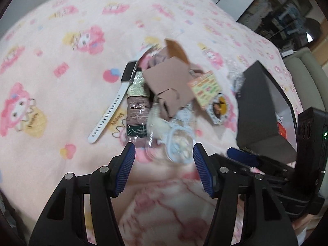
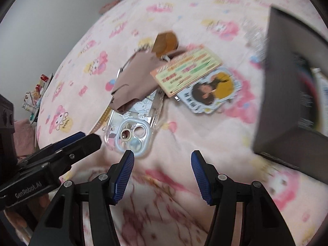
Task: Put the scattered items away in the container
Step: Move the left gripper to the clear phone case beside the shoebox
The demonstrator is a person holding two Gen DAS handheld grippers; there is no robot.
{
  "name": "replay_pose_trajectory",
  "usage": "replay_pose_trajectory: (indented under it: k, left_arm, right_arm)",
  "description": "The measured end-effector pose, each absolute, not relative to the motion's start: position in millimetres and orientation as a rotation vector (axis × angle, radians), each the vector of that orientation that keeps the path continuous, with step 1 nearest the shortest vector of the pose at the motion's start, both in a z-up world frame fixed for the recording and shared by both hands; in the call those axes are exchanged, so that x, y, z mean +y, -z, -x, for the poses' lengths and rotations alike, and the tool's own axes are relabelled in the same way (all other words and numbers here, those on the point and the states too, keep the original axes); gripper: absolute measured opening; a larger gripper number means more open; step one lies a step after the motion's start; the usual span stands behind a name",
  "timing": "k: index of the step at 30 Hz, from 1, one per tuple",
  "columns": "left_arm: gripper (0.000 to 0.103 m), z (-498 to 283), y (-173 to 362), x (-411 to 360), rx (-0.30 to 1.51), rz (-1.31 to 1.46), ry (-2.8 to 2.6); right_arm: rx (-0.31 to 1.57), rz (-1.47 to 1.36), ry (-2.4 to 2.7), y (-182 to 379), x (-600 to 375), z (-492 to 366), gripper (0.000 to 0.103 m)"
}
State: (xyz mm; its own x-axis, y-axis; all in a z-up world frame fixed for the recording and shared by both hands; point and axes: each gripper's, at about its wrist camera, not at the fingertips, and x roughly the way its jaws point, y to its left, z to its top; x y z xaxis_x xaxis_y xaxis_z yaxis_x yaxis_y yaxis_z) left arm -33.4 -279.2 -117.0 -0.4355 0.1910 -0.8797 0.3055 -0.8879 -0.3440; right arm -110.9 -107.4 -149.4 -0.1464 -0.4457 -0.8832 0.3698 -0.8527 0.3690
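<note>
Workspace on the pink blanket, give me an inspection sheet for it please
Surface: pink cartoon-print blanket.
Job's things: dark box at right; piled beside it, clear phone case, white-strap watch, brown paper, colourful card, portrait sticker, wrapped snack packets.
Clutter: small items at the blanket's left edge, blurred.
Grippers: left gripper and right gripper open, empty.
Cables: nothing seen.
Surroundings: shelves, wall.
</note>
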Motion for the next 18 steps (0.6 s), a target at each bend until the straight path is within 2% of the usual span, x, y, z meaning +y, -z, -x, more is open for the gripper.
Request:
replay_pose_trajectory:
  k: [4, 6, 9, 12, 18]
  left_arm:
    - [0.059, 55, 134, -285, 0.78, -1.718, 2.464]
    - [0.053, 60, 138, -285, 0.813, -1.744, 2.446]
    - [0.05, 63, 137, -284, 0.824, -1.764, 2.446]
    - [0.042, 60, 132, -278, 0.855, -1.786, 2.467]
    - [0.043, 46, 109, -258, 0.811, -1.772, 2.505]
  right_arm:
    - [-0.145, -1.68, 1.955, 178, -122, 130, 0.055]
    - [-0.172, -1.688, 1.924, 185, -127, 136, 0.055]
    - [-0.202, -1.666, 1.89, 187, -129, 138, 0.054]
    - [-0.229, -1.618, 1.849, 179, -128, 133, 0.041]
    - [-0.241, -1.562, 1.887, 156, -108, 112, 0.038]
